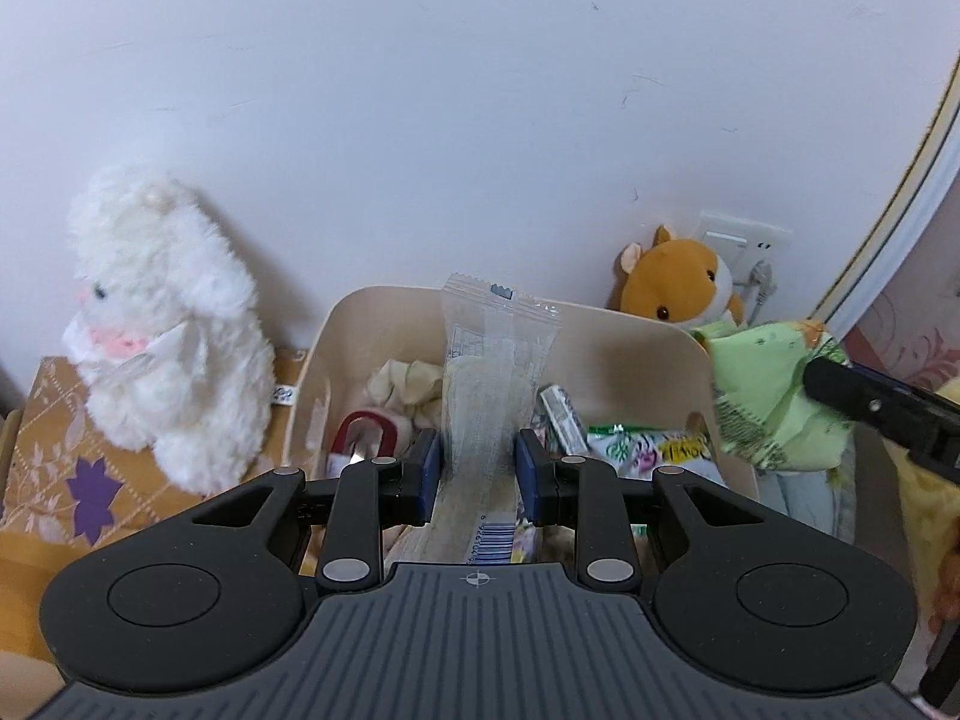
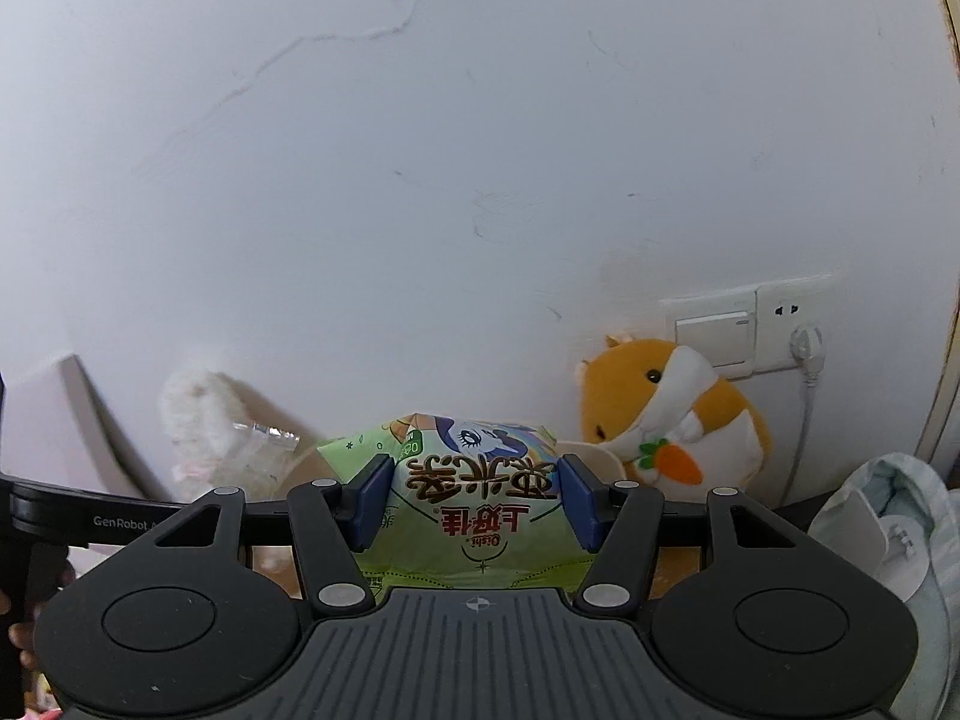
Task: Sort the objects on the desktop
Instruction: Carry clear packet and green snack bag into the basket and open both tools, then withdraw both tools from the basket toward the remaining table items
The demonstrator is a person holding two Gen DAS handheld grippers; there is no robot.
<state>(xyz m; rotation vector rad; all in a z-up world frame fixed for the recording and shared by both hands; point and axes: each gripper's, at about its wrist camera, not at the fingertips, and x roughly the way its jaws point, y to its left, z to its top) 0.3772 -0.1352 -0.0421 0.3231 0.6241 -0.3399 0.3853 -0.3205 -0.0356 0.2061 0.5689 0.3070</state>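
My left gripper (image 1: 478,468) is shut on a clear plastic snack packet (image 1: 489,372) that stands upright between the blue pads, above a beige bin (image 1: 372,324). The bin holds crumpled paper, a red horseshoe magnet (image 1: 366,429) and snack packs. My right gripper (image 2: 474,495) is shut on a green snack bag (image 2: 474,480) with a cartoon pony and brown lettering. In the left wrist view that green snack bag (image 1: 762,384) and the right gripper's finger (image 1: 870,405) hang at the bin's right rim.
A white plush lamb (image 1: 162,330) sits on an orange patterned box (image 1: 54,468) to the left of the bin. An orange hamster plush (image 2: 666,414) leans on the wall behind it, below a switch and socket (image 2: 750,324). Pale fabric (image 2: 888,516) lies far right.
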